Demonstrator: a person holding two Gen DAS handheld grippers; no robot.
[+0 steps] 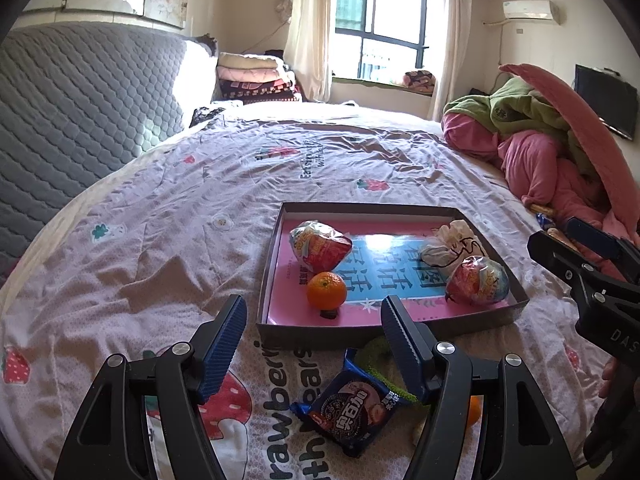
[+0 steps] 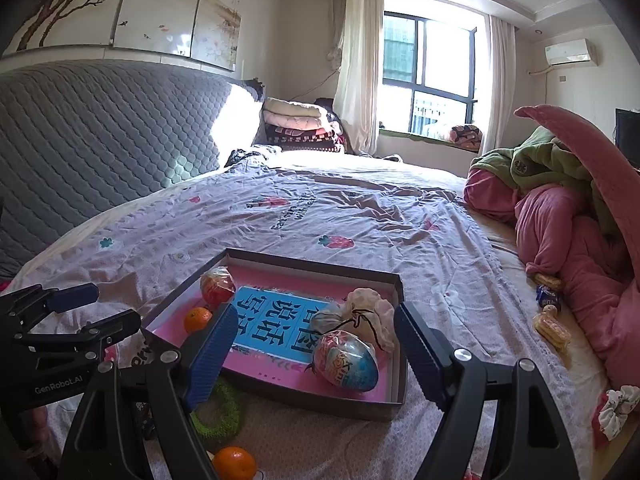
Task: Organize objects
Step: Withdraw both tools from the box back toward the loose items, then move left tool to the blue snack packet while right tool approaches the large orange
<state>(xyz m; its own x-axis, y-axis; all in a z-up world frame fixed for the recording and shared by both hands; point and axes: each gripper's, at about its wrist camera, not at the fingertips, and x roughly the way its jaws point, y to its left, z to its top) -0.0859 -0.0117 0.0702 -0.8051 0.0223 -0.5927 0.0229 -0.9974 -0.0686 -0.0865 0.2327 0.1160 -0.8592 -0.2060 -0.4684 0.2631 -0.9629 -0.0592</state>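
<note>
Bed (image 1: 160,208) serves as sorting surface; tray (image 1: 516,308) collects snacks. Left tongs (image 1: 312,316) apart, empty, cookie packet (image 1: 352,408) at six o'clock; right tongs (image 2: 314,338) apart, empty.

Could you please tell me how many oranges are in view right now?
2. One orange sits inside the shallow box, near its front left corner. The second orange lies on the bedsheet before the box, beside the green ring. More may be hidden.

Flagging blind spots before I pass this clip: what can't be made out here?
- Green ring: left wrist view, mostly behind the left gripper's finger and the cookie packet.
- Loose orange: left view, a sliver behind that finger.
- Snacks by the pink blanket: right view, labels too small.
</note>
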